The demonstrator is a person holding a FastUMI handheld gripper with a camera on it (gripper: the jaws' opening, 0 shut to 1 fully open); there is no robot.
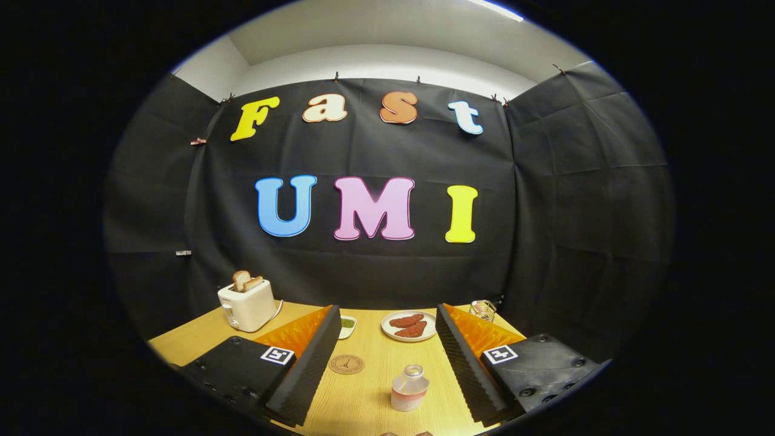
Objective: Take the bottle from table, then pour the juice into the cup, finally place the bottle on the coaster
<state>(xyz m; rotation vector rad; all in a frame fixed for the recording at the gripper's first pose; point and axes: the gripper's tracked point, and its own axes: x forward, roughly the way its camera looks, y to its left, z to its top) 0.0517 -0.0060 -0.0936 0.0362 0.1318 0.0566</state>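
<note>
The bottle [410, 388] stood upright on the table [363, 393], between the fingers and clear of both. The gripper [387, 369] was spread wide, holding nothing, angled slightly downward over the tabletop. The coaster [346, 364] lay beside the left finger; what seemed a cup [482, 309] sat beyond the right.

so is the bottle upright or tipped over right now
Upright. The bottle stands on its base on the table, open mouth up, between the open gripper fingers, untouched.

Black cloth booth walls [545, 200], pale wooden table [363, 393], white ceiling above [387, 36], bright strip light [496, 9]
</note>
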